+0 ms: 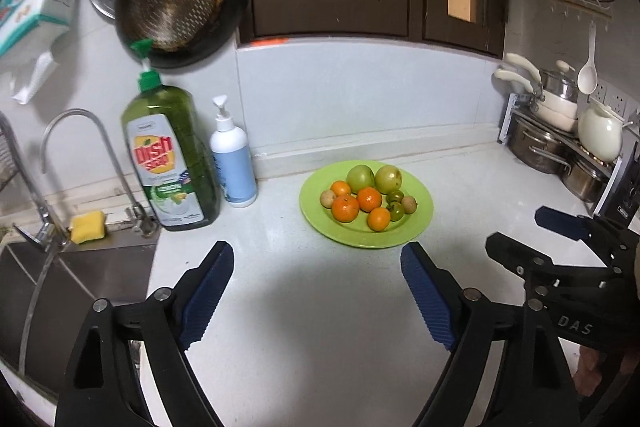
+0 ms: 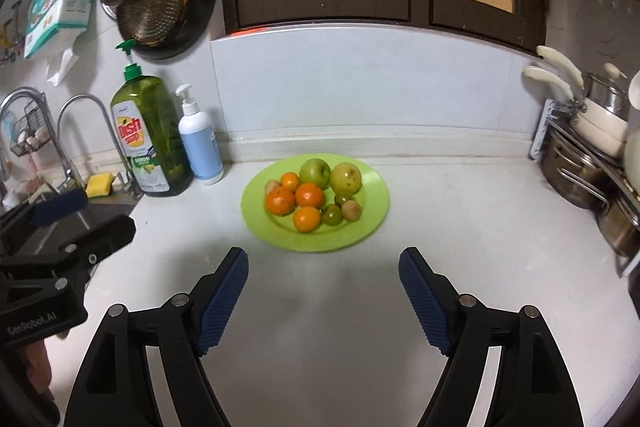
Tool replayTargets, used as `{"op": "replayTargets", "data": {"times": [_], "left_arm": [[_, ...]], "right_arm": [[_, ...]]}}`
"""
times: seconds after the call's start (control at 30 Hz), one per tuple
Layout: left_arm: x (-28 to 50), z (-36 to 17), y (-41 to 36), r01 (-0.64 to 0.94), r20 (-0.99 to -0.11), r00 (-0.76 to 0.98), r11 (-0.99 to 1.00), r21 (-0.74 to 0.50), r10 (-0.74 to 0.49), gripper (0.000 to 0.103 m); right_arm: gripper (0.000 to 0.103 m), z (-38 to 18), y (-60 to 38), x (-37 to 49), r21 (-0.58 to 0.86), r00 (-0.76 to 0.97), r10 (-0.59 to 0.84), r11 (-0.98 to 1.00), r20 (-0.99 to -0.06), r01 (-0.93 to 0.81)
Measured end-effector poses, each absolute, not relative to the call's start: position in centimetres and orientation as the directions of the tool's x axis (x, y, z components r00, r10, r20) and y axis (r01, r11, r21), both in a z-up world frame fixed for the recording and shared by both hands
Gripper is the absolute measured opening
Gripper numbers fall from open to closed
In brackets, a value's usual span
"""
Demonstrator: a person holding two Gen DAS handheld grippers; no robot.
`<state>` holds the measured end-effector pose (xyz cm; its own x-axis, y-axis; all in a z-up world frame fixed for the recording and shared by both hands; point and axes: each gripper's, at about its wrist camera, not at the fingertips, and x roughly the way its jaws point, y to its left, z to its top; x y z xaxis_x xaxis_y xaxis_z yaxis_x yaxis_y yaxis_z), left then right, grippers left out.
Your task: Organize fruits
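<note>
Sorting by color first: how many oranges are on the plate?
4, clustered on the green plate: back-left, left, center, front. None seems hidden.

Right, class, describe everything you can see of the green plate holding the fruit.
The round lime-green plate looks like smooth plastic, with a wide flat rim and a shallow well. It lies flat on the white countertop, near the back wall, right of the soap bottles. In its well sit four orange mandarins, two large green apples, two small green tomatoes and two small brownish fruits, bunched together. Both grippers are open, short of it, touching nothing.
</note>
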<state>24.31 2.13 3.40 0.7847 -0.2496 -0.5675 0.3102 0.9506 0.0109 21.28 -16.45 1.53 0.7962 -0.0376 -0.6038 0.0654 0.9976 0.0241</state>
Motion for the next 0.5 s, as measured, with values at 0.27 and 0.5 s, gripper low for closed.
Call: {"op": "replayTargets", "data": {"times": [0.27, 0.5], "left_arm": [[18.1, 4.6, 1.8, 0.269, -0.525, 0.820, 0.963, 0.004, -0.227, 0.092], [12.6, 5.3, 1.7, 0.224, -0.504, 0.843, 0.975, 0.006, -0.191, 0.100]], "right_arm": [[0.078, 3.1, -16.6, 15.6, 0.042, 0.821, 0.012, 0.999, -0.571, 0.015], [0.084, 4.5, -17.0, 10.6, 0.012, 0.845, 0.001, 1.000, -0.535, 0.007]]}}
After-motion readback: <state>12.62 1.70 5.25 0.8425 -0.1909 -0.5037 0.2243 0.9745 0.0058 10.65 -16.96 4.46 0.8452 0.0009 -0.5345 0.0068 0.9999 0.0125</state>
